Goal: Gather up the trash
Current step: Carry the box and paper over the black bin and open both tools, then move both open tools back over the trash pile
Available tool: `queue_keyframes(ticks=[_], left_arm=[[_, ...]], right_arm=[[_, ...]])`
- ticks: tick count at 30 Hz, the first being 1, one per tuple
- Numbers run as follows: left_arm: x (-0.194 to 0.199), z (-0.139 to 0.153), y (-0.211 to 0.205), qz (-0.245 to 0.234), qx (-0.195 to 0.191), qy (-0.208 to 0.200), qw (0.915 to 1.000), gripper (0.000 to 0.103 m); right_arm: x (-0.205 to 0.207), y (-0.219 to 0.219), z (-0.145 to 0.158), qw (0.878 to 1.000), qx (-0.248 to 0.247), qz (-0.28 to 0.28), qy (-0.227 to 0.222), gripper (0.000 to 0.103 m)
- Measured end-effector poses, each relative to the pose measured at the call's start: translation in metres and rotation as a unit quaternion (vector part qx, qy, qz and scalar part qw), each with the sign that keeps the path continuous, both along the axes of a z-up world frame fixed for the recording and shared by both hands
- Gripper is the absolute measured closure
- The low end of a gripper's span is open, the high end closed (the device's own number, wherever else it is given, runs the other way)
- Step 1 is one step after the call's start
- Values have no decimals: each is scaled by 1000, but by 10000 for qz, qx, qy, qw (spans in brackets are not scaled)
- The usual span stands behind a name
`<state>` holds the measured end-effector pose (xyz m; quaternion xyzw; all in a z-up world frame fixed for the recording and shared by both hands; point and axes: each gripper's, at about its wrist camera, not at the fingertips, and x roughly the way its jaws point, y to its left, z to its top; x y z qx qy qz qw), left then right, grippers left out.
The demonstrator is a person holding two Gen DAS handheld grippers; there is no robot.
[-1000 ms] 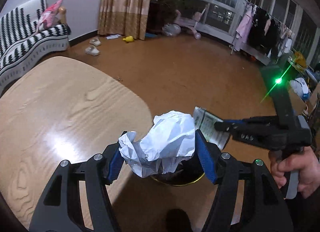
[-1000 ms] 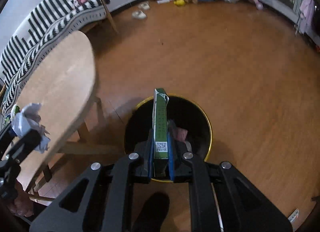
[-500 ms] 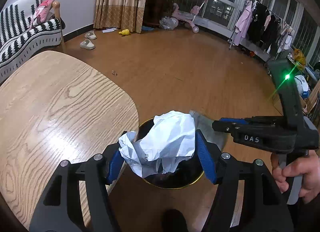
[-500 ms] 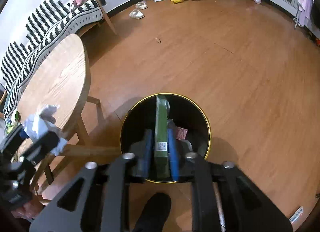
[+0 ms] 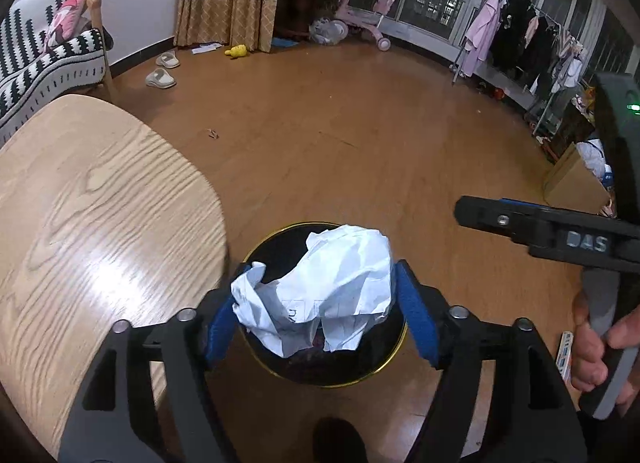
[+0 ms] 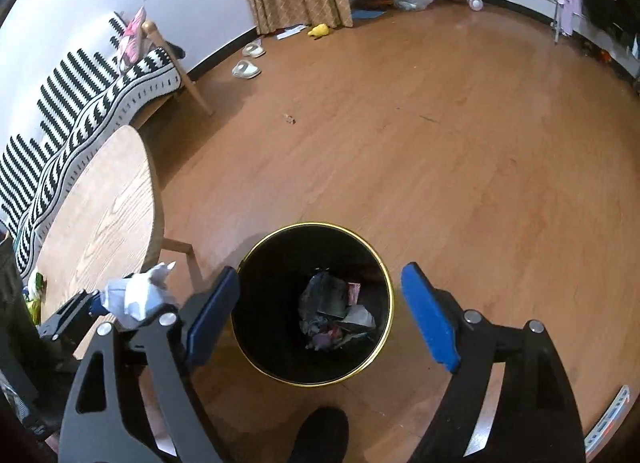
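Note:
A crumpled white paper ball [image 5: 340,275] sits between the blue pads of my left gripper [image 5: 318,275], right above the black gold-rimmed bin [image 5: 340,385]. Those jaws are opening, and the pads still touch the paper on both sides. In the right wrist view the same paper ball [image 6: 136,297] shows at lower left, beside the table edge. My right gripper [image 6: 320,272] hangs over the bin [image 6: 316,224] with its jaws opening wide and nothing between them. Mixed trash [image 6: 336,315] lies at the bin's bottom.
A round wooden table [image 5: 100,223] stands left of the bin. A hand [image 5: 596,351] holds the right gripper's handle at the right. A dark shoe [image 6: 320,435] is near the bin. A striped sofa [image 6: 80,103], slippers [image 5: 160,77] and a clothes rack [image 5: 520,35] line the room.
The right gripper opened and let go of the green carton, which dropped into the bin; that gripper also rose a little. The left gripper carried the paper ball over the bin and its jaws widened slightly.

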<state>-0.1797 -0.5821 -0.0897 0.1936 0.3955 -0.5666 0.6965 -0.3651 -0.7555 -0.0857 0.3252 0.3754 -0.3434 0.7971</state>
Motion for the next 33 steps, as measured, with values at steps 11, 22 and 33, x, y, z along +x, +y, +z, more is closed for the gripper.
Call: queue_keyframes(ticks=[11, 22, 33], left_arm=[[6, 7, 1, 42, -69, -29, 10000, 11], [77, 57, 100, 1079, -207, -389, 9932, 9], [207, 83, 302, 3023, 41, -894, 9490, 9]], right_arm=[[3, 6, 13, 9999, -59, 4, -121, 22], [104, 76, 46, 9940, -257, 1017, -324, 21], [263, 232, 62, 9591, -251, 2797, -360, 21]])
